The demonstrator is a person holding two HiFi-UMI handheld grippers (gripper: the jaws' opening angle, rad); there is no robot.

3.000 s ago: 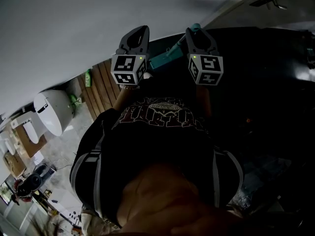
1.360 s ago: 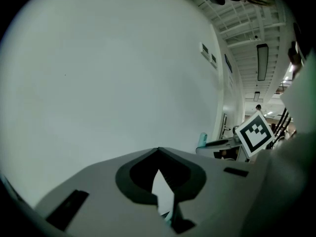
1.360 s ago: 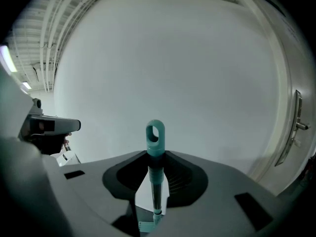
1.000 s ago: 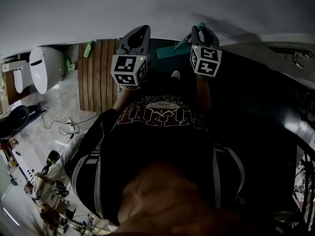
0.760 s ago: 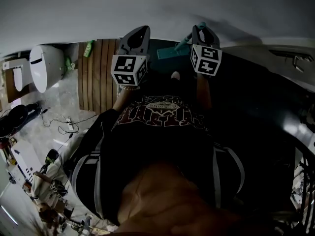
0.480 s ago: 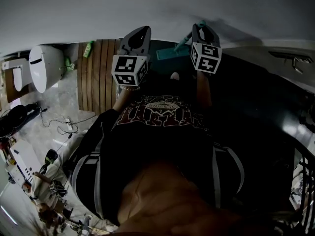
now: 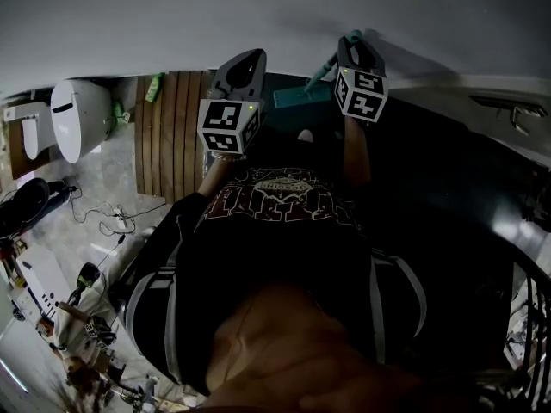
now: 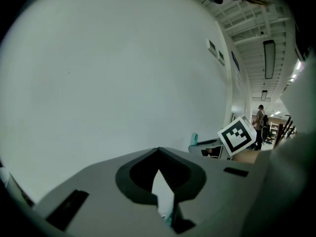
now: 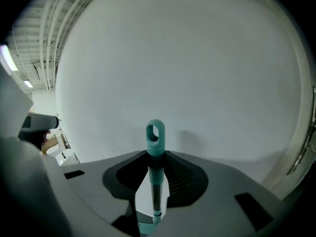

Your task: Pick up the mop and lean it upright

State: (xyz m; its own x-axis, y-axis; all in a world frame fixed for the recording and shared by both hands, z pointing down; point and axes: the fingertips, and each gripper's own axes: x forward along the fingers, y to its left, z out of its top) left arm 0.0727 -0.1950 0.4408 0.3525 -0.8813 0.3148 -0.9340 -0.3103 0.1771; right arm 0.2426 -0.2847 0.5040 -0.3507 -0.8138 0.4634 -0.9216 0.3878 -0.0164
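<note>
The mop's teal handle (image 9: 155, 147), with a loop at its end, stands upright between the jaws of my right gripper (image 9: 155, 169), which is shut on it close to the white wall (image 9: 197, 73). In the head view the right gripper (image 7: 353, 46) holds the handle top (image 7: 354, 35) near the wall. The teal mop head (image 7: 301, 95) lies on the dark floor below. My left gripper (image 7: 250, 57) hovers to the left, apart from the mop. In the left gripper view its jaw tips (image 8: 158, 171) meet with nothing between them. The right gripper's marker cube (image 8: 237, 135) shows there too.
A strip of wooden slats (image 7: 168, 136) runs along the floor at left. Beside it are a white rounded appliance (image 7: 73, 110), a green bottle (image 7: 155, 84) and loose cables (image 7: 112, 218). Dark furniture fills the right side. People stand far off (image 8: 259, 127).
My right gripper has moved a little toward the wall with the mop handle still in it. The left gripper has barely moved.
</note>
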